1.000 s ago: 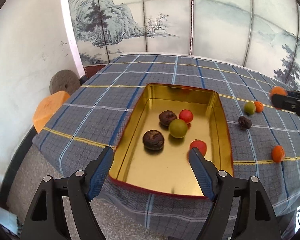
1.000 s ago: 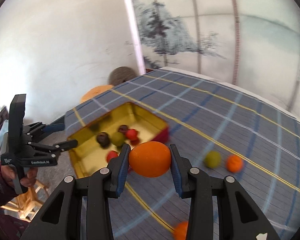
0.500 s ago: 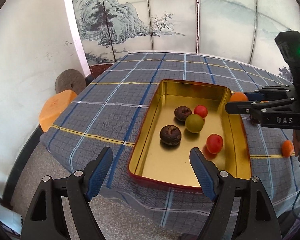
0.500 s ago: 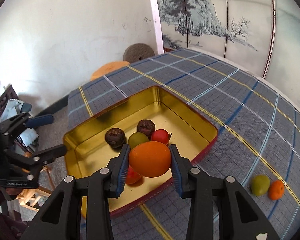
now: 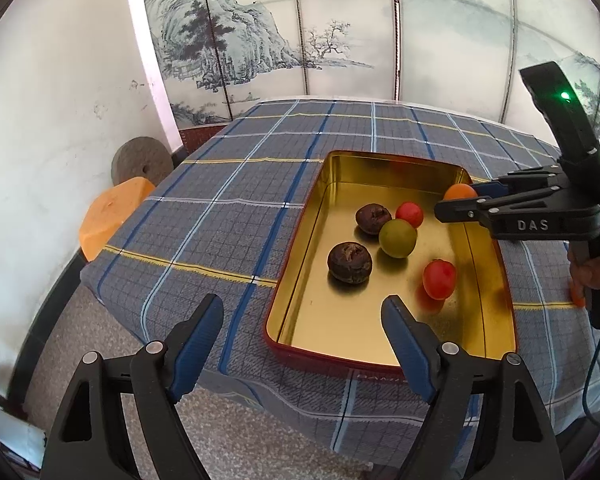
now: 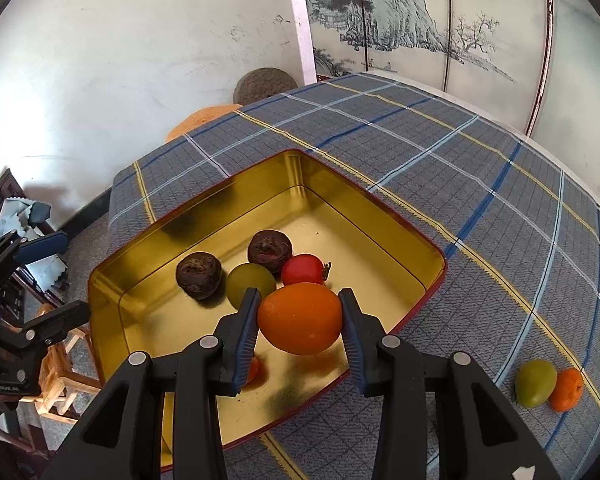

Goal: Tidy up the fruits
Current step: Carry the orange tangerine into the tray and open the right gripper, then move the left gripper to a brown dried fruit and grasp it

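Right tool (image 6: 300, 320) clamps smooth orange oval fruit (image 6: 300, 318) above near edge of gold rectangular metal tin (image 6: 140, 280). Left tool (image 5: 302, 328) wide apart, just opened further, empty, off surface's (image 5: 220, 216) edge.

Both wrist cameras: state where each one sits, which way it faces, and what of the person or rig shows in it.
Left wrist: on the open left gripper, at the table's near edge, looking down into the gold tin; the right gripper and a hand show.
Right wrist: on the right gripper, shut on an orange fruit, above the tin; the left gripper shows.
Shared: the tin, its fruits, the plaid cloth.
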Motion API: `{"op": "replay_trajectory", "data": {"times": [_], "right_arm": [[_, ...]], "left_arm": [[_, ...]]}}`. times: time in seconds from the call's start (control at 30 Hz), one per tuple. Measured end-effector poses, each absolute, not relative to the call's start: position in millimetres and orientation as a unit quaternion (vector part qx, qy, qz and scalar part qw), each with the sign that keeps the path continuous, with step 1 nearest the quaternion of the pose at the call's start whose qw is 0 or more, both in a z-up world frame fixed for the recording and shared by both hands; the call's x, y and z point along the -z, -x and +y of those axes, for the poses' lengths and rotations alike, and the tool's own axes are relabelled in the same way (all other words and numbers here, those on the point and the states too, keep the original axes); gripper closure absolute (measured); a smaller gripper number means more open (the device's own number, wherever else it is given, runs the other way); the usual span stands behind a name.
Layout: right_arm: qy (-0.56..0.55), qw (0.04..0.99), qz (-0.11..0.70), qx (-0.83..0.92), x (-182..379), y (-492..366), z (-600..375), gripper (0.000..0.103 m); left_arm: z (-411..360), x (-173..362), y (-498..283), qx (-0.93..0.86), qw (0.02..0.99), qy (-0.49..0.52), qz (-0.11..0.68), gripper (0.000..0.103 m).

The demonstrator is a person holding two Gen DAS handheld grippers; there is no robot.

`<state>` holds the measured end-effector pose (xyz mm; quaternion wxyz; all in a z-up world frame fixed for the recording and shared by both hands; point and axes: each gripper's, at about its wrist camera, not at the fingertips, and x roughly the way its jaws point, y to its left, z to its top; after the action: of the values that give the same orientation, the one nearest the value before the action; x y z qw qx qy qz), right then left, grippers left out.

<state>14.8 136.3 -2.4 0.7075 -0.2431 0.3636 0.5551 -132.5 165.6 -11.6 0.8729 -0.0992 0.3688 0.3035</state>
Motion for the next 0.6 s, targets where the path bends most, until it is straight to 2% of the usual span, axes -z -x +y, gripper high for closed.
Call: {"op": "replay_trajectory", "data": {"times": [0.17,0.2,0.27,0.5,0.6], "right_arm": [[0.236,0.715,0.363,-0.549,1.8,-18.1,142.3,0.064],[0.229,0.718,0.361,-0.549,-0.6,-19.0,141.3,0.062],[0.208,0.725,0.355,-0.552,-8.1,-21.1,136.0,0.046],[0.146,0.745,0.318,-0.567,-42.8,-22.2,102.4,0.039],[0.127,0.756,0.307,-0.565,-53.0,-19.9,76.2,0.031]], "left_arm": [[164.0,12.8,132.0,-0.302,0.873,0.096,0.372,0.021],[163.7,13.0,132.5,-0.302,0.873,0.095,0.372,0.021],[162.0,12.9,132.5,-0.301,0.873,0.093,0.373,0.021],[155.0,9.6,130.3,-0.298,0.874,0.085,0.374,0.021],[149.2,6.7,128.9,-0.295,0.876,0.077,0.373,0.021]]}}
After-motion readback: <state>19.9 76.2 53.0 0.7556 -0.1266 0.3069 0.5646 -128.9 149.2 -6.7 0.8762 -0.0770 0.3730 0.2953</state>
